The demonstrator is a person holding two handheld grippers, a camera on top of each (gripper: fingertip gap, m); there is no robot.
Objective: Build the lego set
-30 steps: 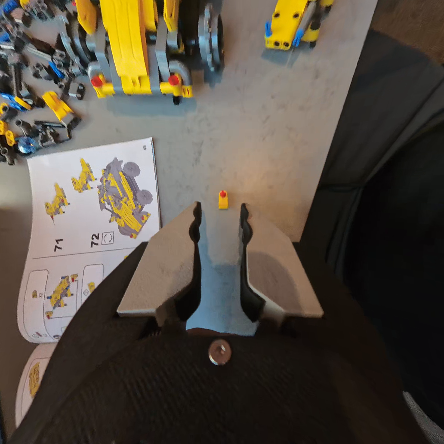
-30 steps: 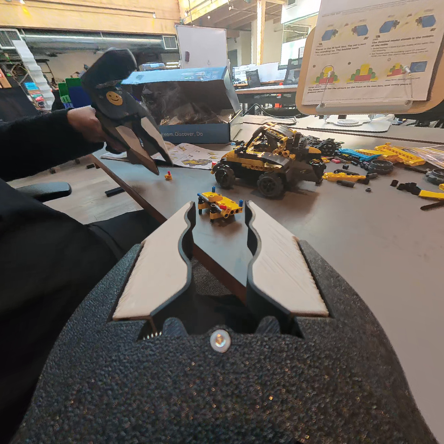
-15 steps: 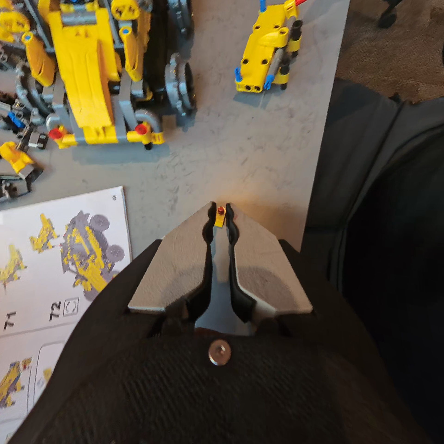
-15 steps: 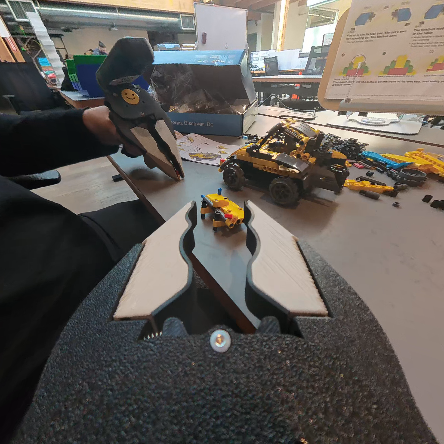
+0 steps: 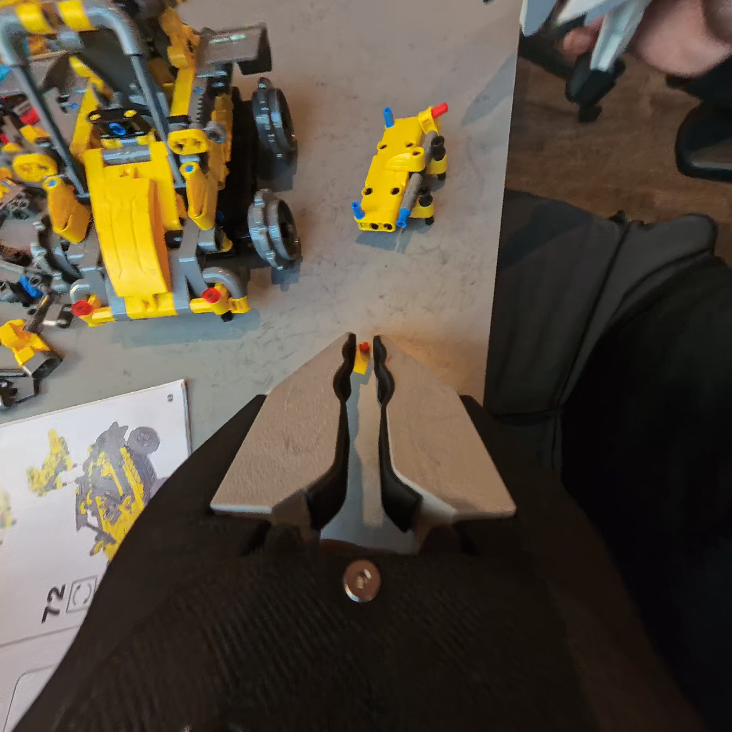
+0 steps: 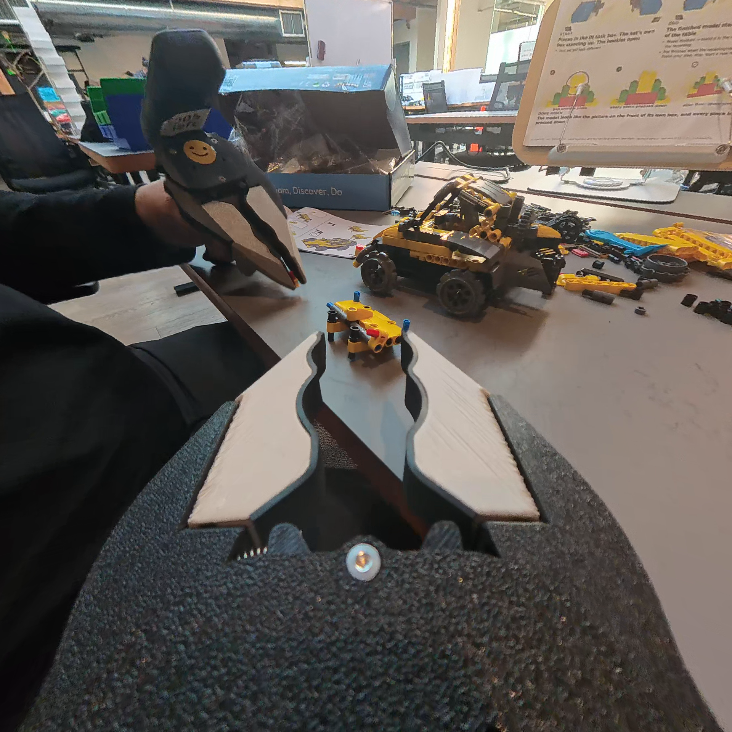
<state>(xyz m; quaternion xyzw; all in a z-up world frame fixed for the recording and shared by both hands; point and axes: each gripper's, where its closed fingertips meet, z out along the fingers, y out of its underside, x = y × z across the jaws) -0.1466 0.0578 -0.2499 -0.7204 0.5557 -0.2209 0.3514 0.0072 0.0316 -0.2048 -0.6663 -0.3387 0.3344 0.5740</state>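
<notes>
Left gripper (image 5: 361, 344) pinched a tiny yellow brick with a red stud (image 5: 361, 358) at its tips, apparently just clear of the grey tabletop (image 5: 396, 59), near the table's edge. Printed instruction booklet (image 5: 79, 475) lay beside it; yellow and grey brick-built vehicle (image 5: 150, 190) ahead.

Right gripper (image 6: 362, 340) stood open, holding nothing, just short of the small yellow brick subassembly with blue pins (image 6: 366, 323).

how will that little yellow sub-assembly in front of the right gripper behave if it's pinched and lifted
The yellow sub-assembly looks rigid and probably light, being small clipped plastic. Standing on thin black pegs, it may tip if nudged sideways. Its protruding blue pins could snag the open right gripper.
</notes>
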